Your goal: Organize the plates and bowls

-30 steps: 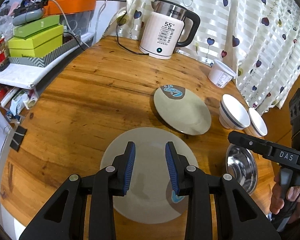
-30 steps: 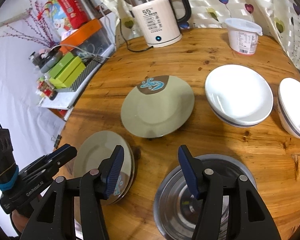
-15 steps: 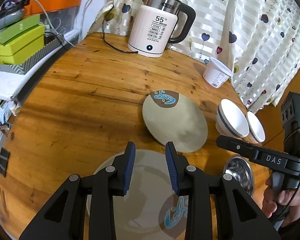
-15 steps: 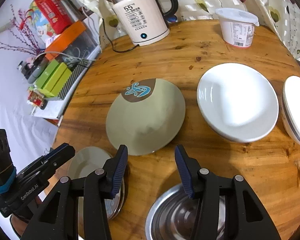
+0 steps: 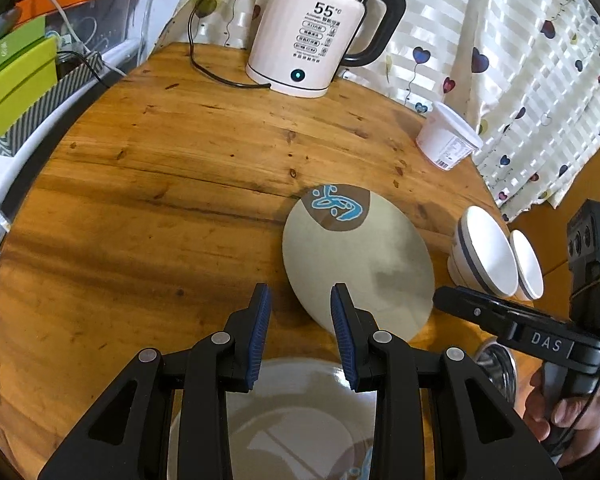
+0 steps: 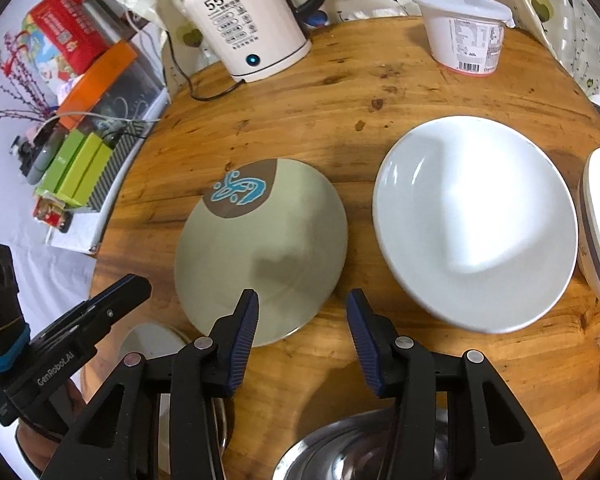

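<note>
The olive plate with the blue motif (image 5: 358, 258) lies flat on the round wooden desk (image 5: 160, 184), just ahead and slightly right of the left hand-held gripper (image 5: 300, 334), whose jaws stand released and empty above a second olive plate (image 5: 296, 420) at the near edge. The right hand-held gripper (image 6: 302, 334), also released and holding nothing, sits just off that motif plate's near rim, slightly to its right. Being round, the plate offers no long axis, only its rim. Both grippers are close; I judge neither clearly nearer. White bowls (image 6: 474, 224) stand to the right.
</note>
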`<state>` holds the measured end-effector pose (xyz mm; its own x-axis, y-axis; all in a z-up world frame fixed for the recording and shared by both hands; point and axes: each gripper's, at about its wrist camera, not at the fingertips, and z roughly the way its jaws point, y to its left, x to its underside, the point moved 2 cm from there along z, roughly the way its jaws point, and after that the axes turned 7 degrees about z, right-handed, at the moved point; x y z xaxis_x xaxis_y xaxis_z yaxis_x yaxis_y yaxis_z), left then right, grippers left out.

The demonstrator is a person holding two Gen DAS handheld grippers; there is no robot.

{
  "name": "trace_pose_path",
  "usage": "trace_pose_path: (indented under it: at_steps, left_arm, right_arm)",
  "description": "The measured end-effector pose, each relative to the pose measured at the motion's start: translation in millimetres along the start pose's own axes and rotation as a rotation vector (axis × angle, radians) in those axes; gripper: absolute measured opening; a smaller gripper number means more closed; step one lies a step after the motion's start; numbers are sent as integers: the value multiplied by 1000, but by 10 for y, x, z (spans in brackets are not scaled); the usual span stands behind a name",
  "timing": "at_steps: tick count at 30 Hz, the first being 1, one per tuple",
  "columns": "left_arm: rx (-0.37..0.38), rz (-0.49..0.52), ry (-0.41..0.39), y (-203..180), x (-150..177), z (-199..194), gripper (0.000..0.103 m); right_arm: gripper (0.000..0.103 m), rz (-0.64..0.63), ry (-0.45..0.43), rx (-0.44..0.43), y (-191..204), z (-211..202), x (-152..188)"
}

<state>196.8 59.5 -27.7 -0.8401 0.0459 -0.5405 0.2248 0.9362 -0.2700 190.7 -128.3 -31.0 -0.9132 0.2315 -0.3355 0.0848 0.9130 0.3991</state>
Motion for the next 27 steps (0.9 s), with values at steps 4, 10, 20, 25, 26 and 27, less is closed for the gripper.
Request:
trace_pose_path:
  at_steps: [4, 10, 20, 25, 26, 27]
  left_arm:
    - [2, -1, 18, 25, -53, 94, 32]
    - [3, -15, 47, 62, -115, 249, 32]
    - [19, -16, 75, 82, -155, 421, 32]
    - [27, -5, 82, 64, -164, 483, 32]
    - [30, -1, 83, 56, -160, 488, 32]
    - [33, 3, 83, 44, -164, 496, 32]
  right_arm:
    - [44, 9, 10, 10, -24, 46, -33]
    - [38, 18, 33, 18, -39, 143, -56]
    - [31, 18, 37, 30, -22, 209, -92]
    - [28, 15, 39, 43, -13, 239, -105]
    - [28, 14, 39, 46, -11, 245, -107]
    - [28, 13, 39, 48, -5, 248, -111]
